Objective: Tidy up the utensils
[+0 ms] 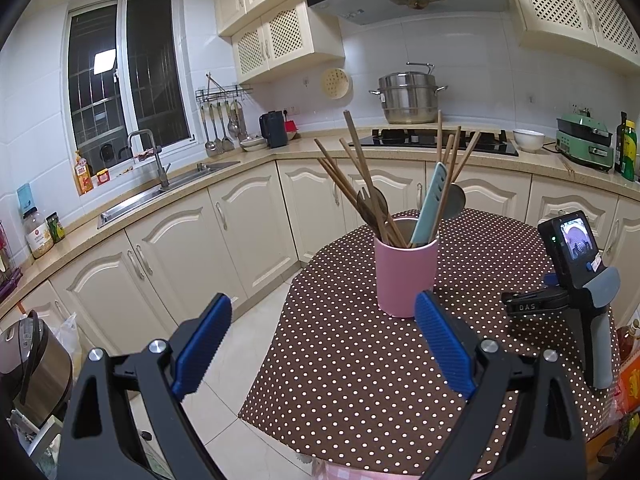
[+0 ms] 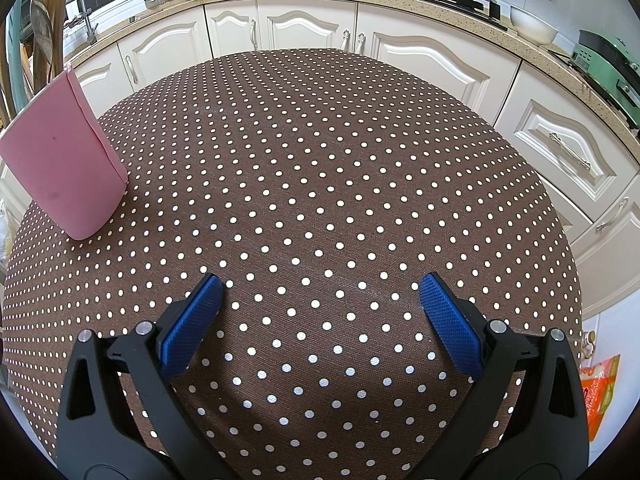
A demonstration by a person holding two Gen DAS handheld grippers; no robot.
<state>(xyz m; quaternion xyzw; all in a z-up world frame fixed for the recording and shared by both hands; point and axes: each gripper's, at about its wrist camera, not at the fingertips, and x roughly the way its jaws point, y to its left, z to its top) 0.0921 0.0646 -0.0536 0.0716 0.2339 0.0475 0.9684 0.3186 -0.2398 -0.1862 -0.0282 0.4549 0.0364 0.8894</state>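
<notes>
Left gripper (image 1: pixel 322 312): jaws spread wide, nothing between them.
Right gripper (image 2: pixel 320 292): jaws spread wide, empty, over the dotted tablecloth (image 2: pixel 320 160).
Pink holder (image 1: pixel 405 276): upright on the cloth, ahead of the left jaws, toward the right-hand pad; far left of the right jaws.
Utensils: wooden chopsticks (image 1: pixel 356 168), a teal spatula (image 1: pixel 430 204) and dark spoons (image 1: pixel 372 206) stand in the holder.
</notes>
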